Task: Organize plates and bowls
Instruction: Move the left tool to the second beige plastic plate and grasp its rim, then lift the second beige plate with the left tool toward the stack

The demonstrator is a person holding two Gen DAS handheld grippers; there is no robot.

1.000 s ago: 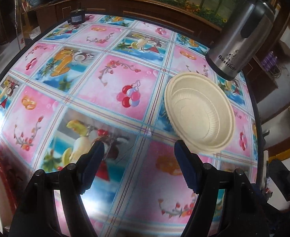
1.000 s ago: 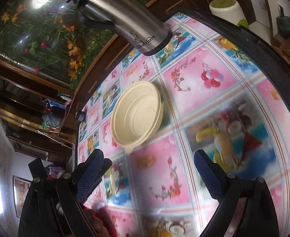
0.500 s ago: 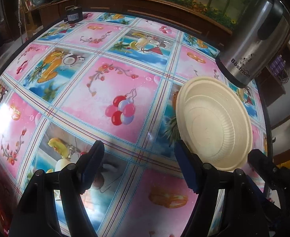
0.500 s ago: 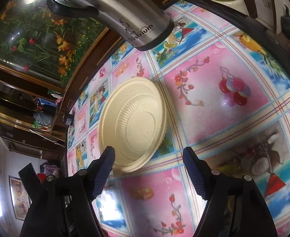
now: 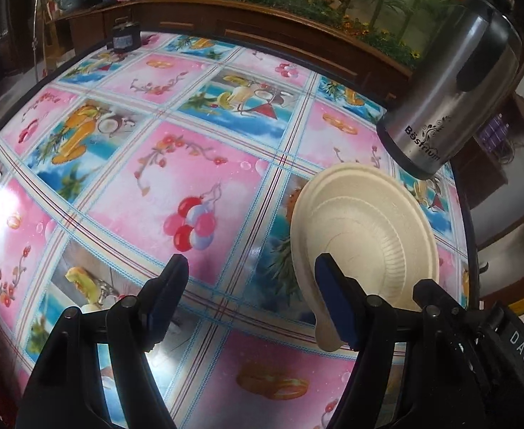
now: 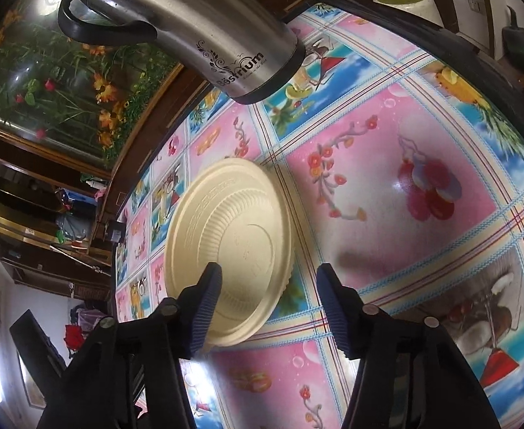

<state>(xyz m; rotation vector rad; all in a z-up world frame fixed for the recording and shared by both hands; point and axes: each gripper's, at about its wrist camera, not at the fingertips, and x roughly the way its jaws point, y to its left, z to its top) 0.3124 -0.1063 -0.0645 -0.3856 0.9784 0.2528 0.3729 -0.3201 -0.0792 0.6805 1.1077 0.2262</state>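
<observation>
Both grippers sit spread wide on my feeds, pinching nothing. On the left wrist view my left gripper [image 5: 251, 284] fills the bottom of the frame, its right-hand finger lying in front of the near rim of the cream plate [image 5: 364, 236], which is at right of centre; I cannot tell whether the pad touches it. On the right wrist view my right gripper [image 6: 267, 304] is low in the frame, and its left-hand finger overlaps the same plate's near edge at centre-left.

I see the plate lying right side up on a glossy tablecloth [image 5: 190, 164] printed in pink and blue squares with balloons, flowers, fruit and drinks, bright glare at the left edge. The plate holds nothing that I can see; its well is ribbed.

Just beyond it, in the upper right of the left view, stands a steel flask [image 5: 451, 85] with a black handle and a printed logo. At upper left, near the table's far edge, is a small dark jar [image 5: 124, 35]; I cannot tell what is in it. Behind the table runs dark wooden panelling beneath a mural of flowers and bamboo. In the top right of the right view stands a pale cylindrical container [image 6: 405, 3] with a greenish top.
</observation>
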